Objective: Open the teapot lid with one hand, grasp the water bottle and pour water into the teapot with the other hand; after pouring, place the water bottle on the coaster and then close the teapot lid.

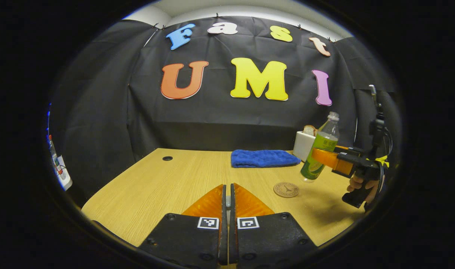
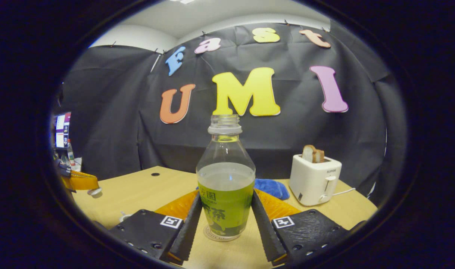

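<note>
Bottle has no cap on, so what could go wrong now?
1. The bottle is open and part full. The left gripper view shows it leaning in the right gripper's jaws, so a jolt could spill drink on the table.
2. There its base looks to be beside the coaster, not over it. It might land on the edge and wobble.

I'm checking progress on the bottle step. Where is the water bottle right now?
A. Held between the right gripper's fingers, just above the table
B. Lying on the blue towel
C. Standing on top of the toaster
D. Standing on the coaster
A: the right gripper has both fingers pressed on the bottle, and the left gripper view shows it lifted beside the coaster, not on it.
</note>
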